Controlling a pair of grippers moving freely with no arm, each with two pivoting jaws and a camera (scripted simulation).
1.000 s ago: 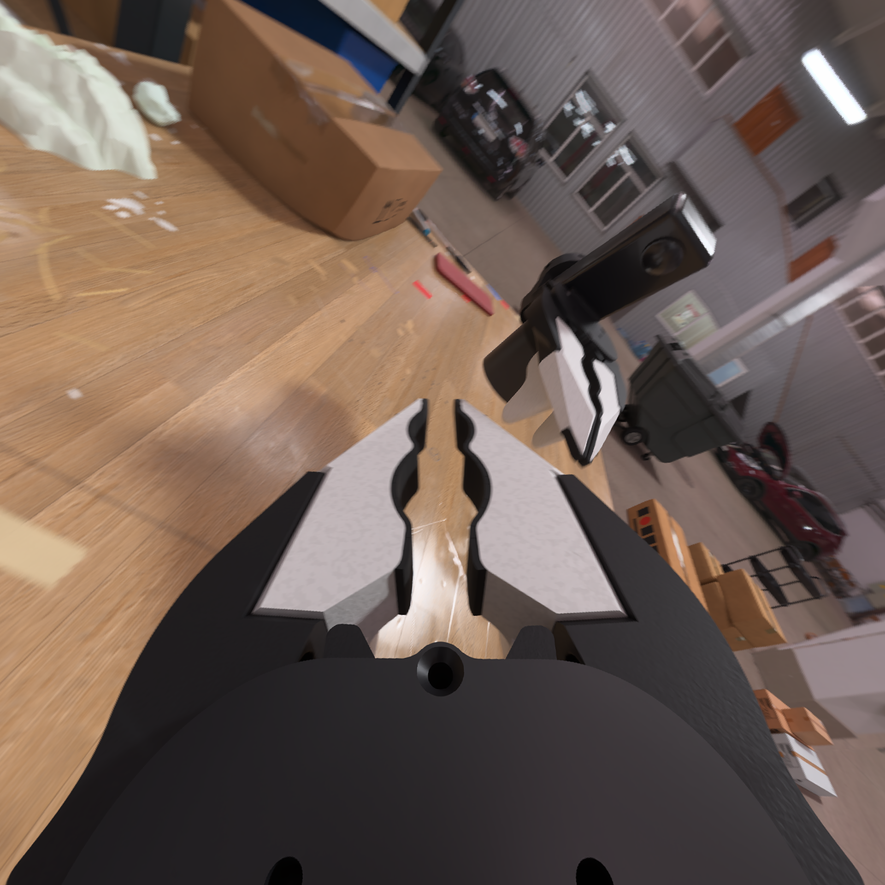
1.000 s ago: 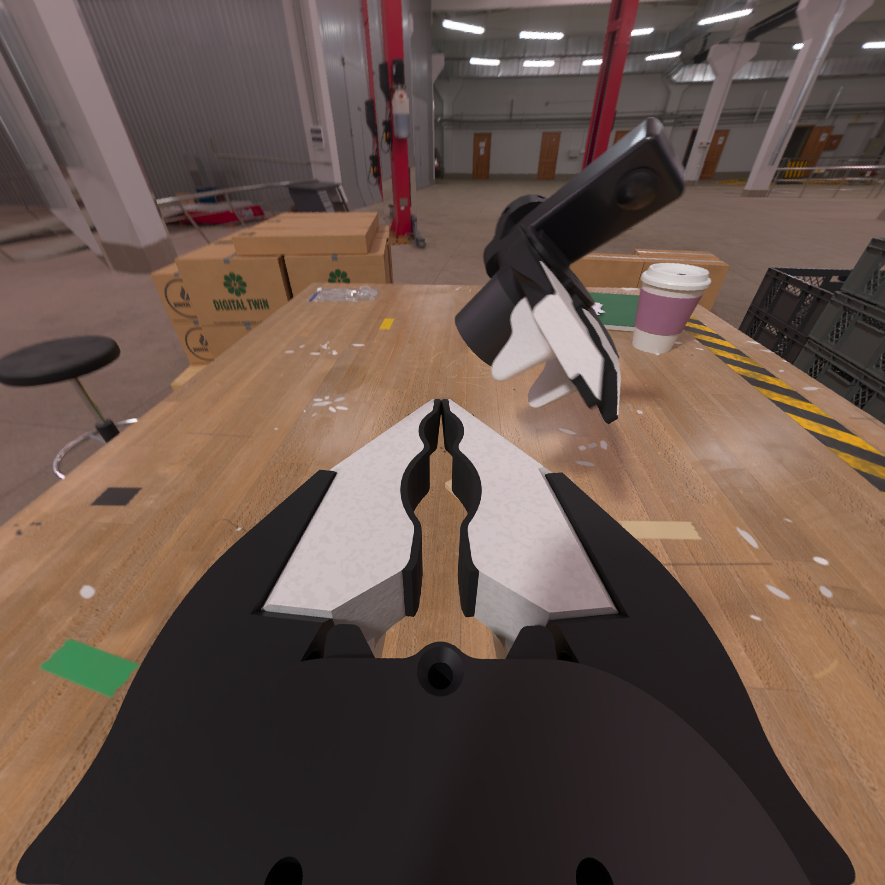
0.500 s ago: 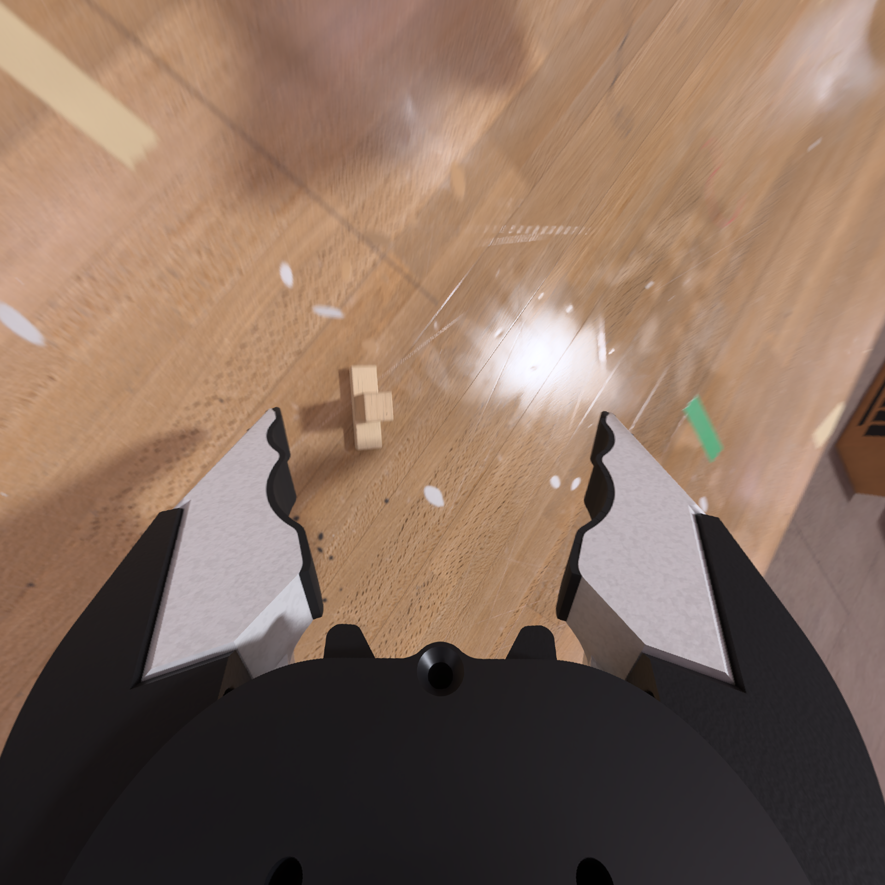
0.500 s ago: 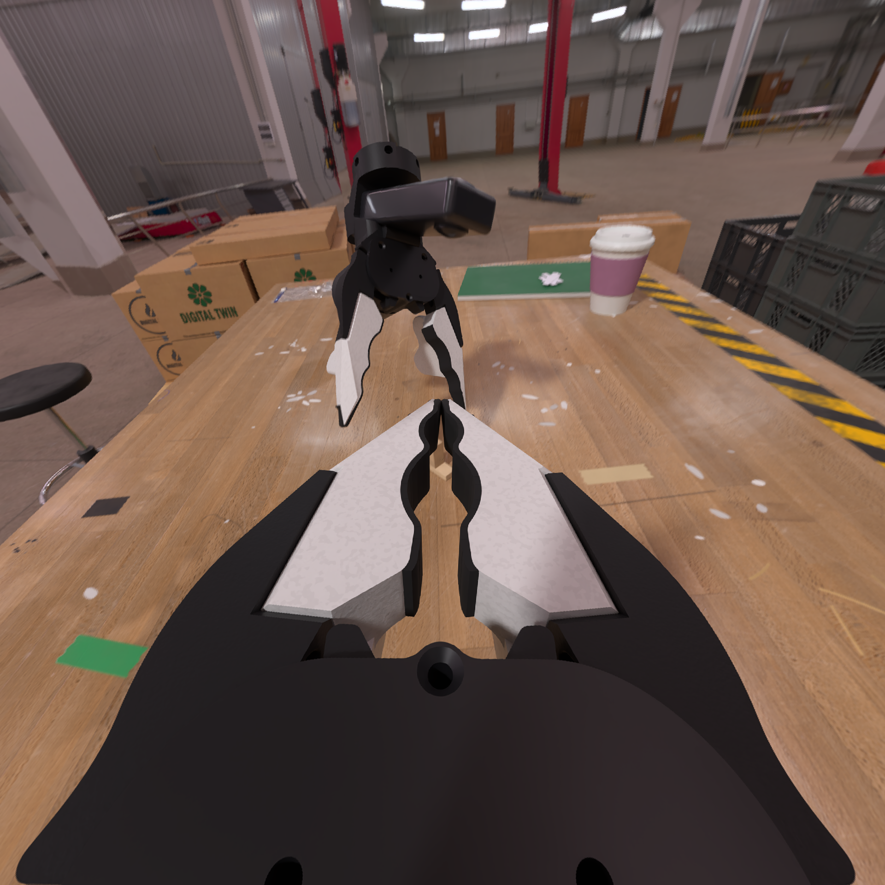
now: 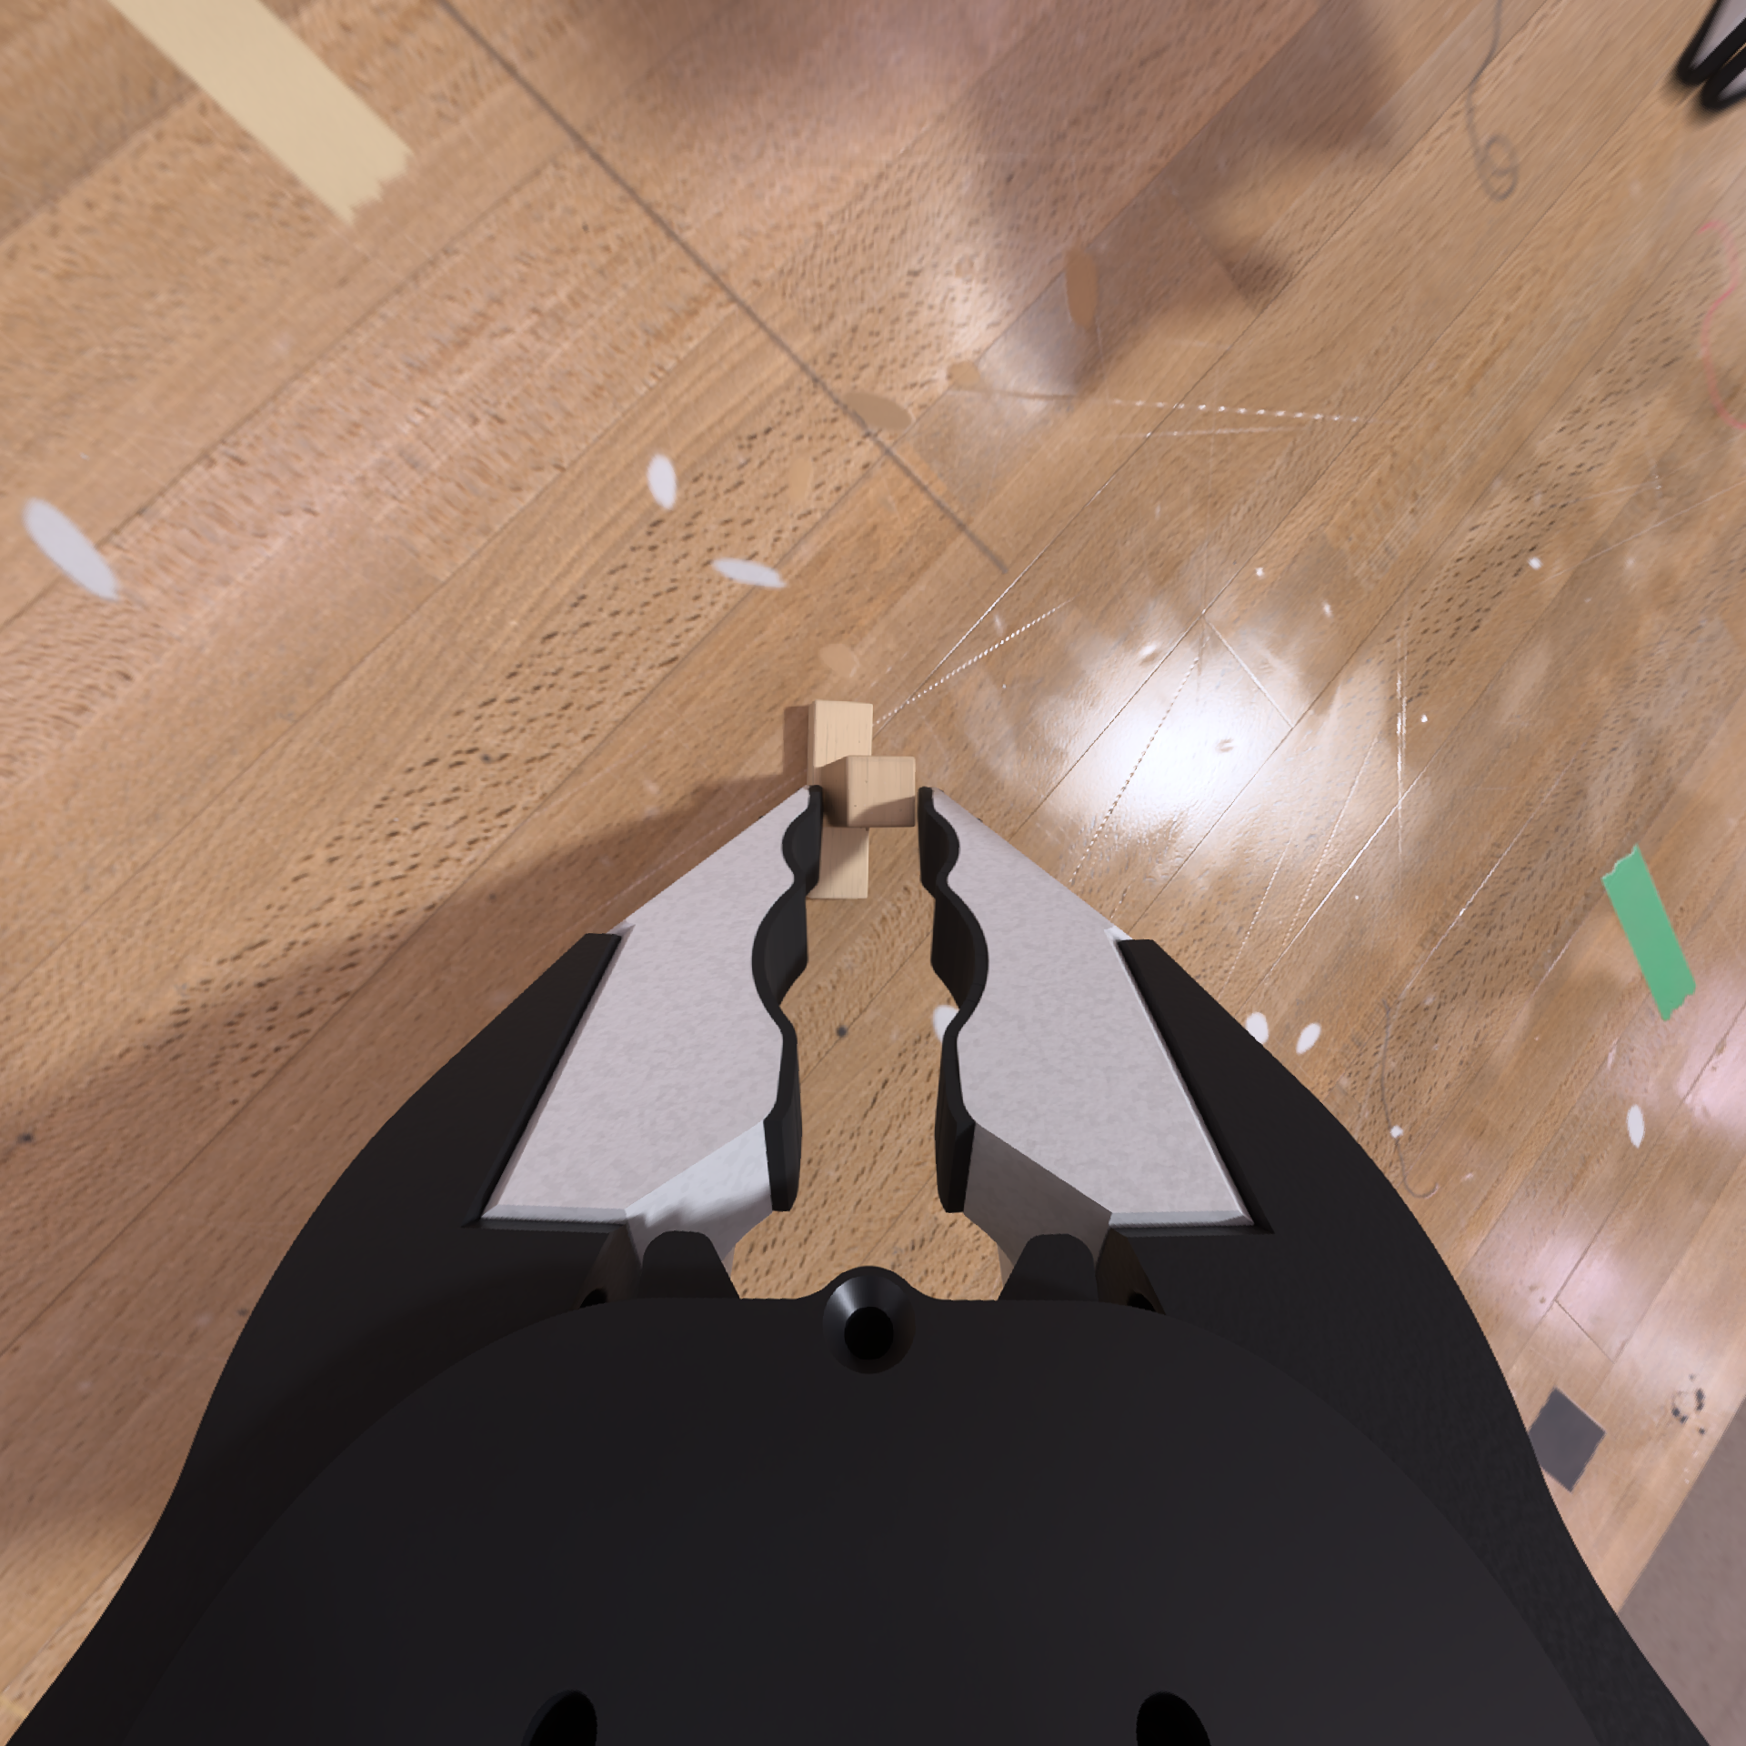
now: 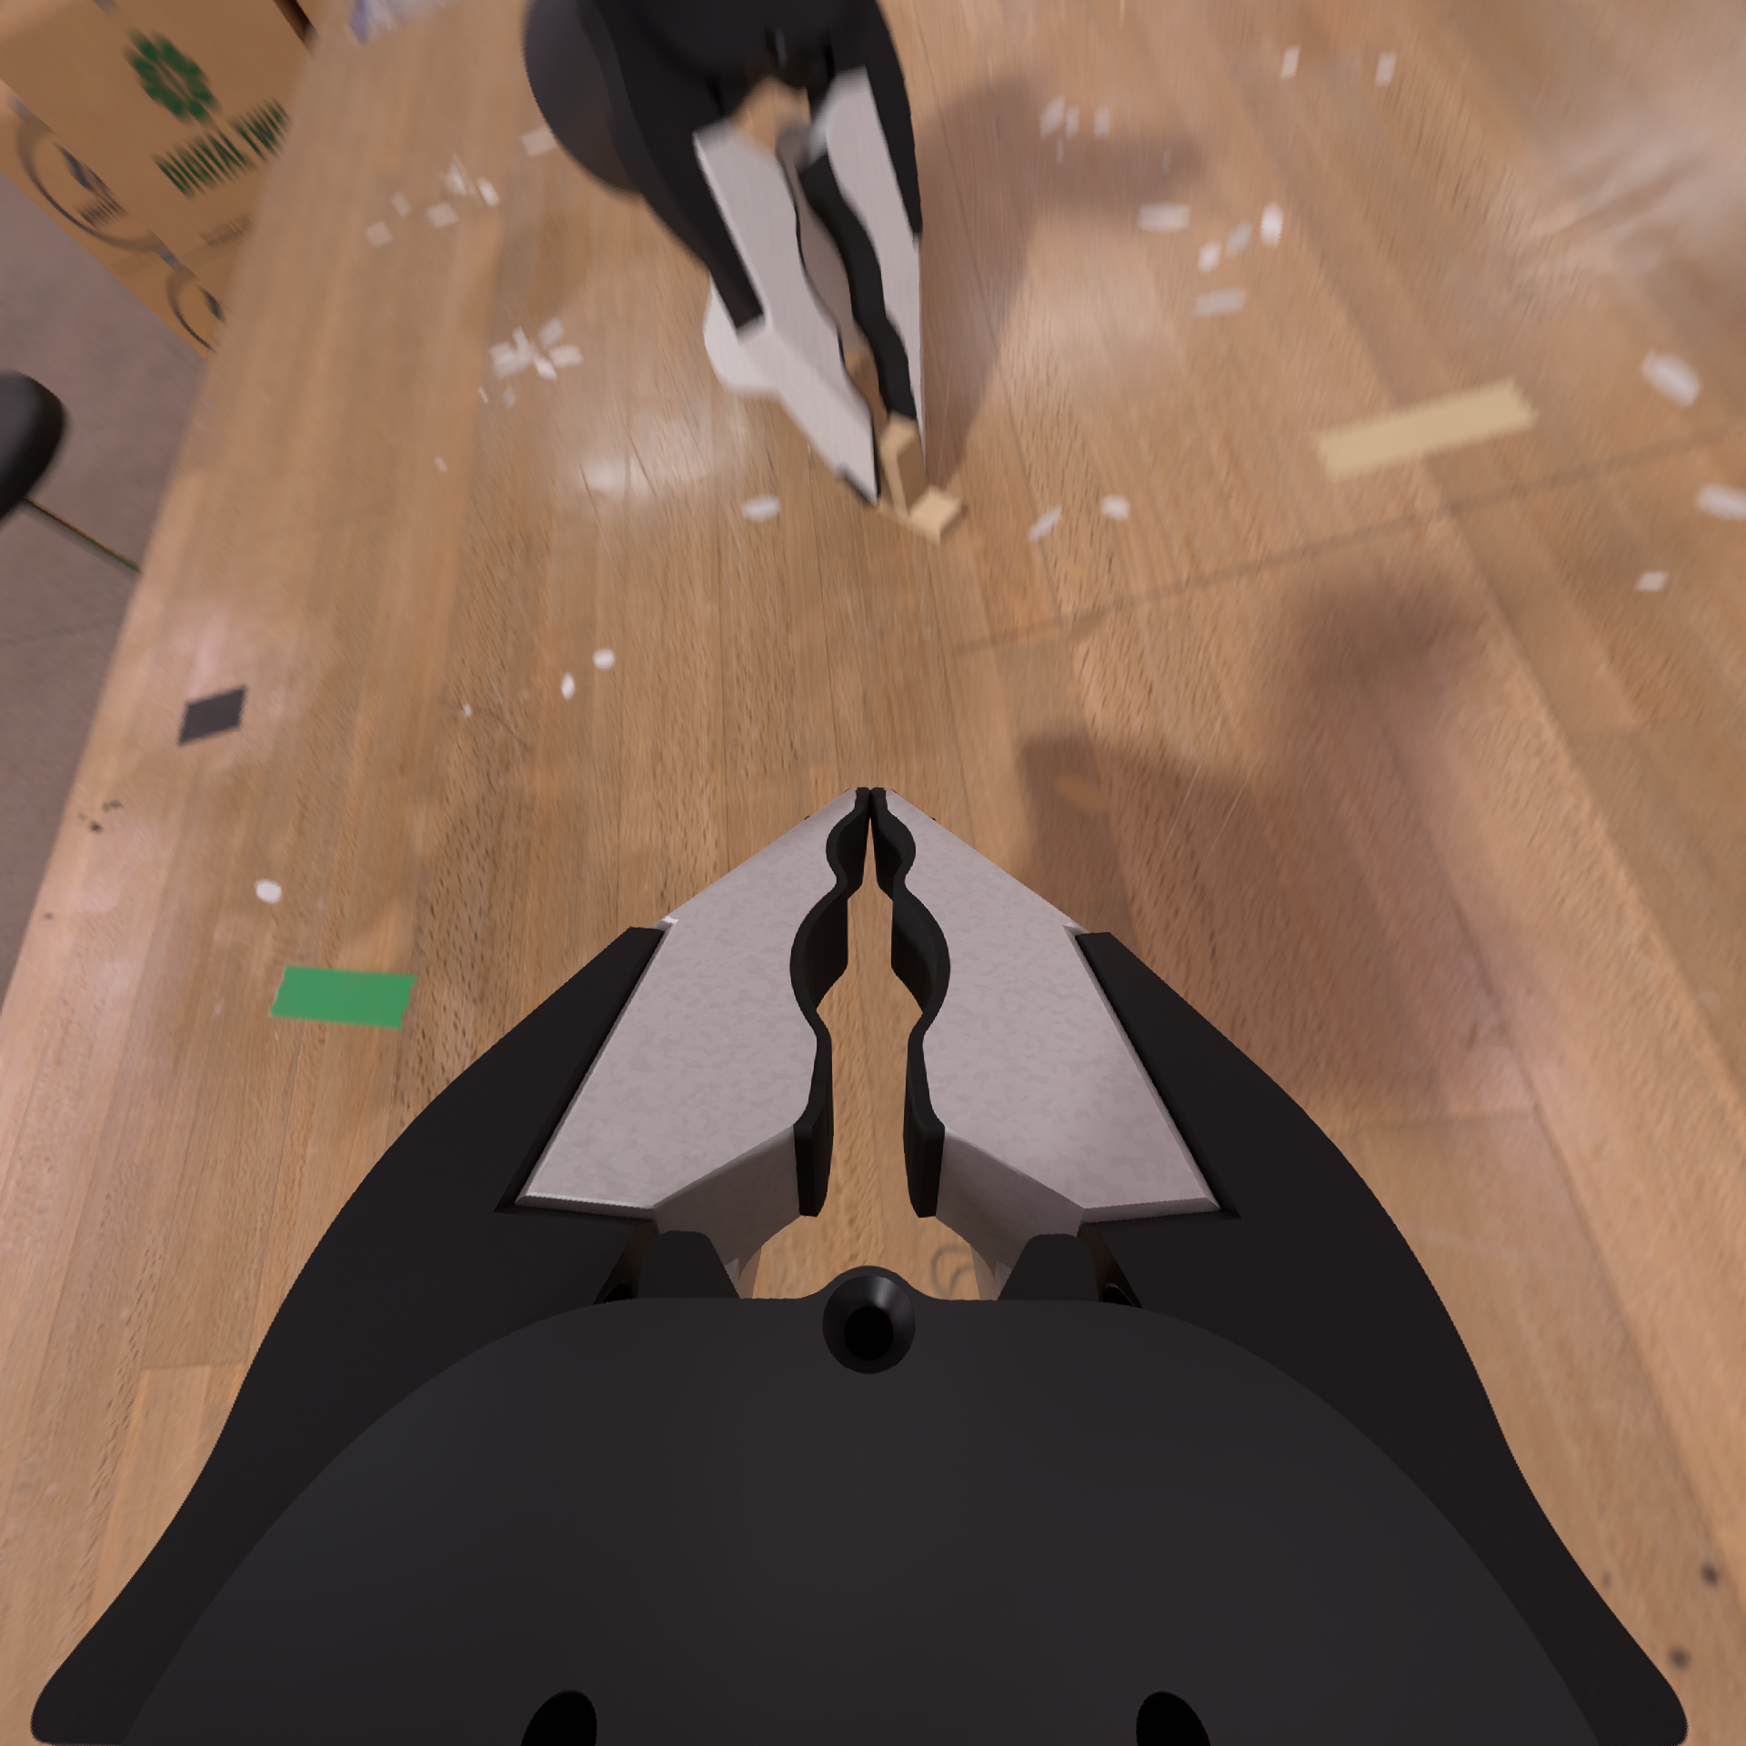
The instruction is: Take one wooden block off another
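At the bottom of the left wrist view, we saw the left gripper [image 5: 864,803], black-bodied with grey finger plates, pointing down at the scuffed wooden plank tabletop [image 5: 378,661]. Its fingertips were narrowed around the small pale wooden cube [image 5: 881,790] at frame centre; whether they actually pinched it, we could not tell. That cube sat across the long pale wooden block [image 5: 841,742], which lay flat on the table, one end past the tips. A green tape strip [image 5: 1649,945] lay at right, a beige tape strip [image 5: 274,104] at the upper left.

In the right wrist view, the right gripper [image 6: 869,798] held its tips together on nothing, low in the frame. Higher, blurred, the left gripper [image 6: 888,444] stood over the blocks [image 6: 931,510]. A printed cardboard box [image 6: 161,123] filled the upper left corner.
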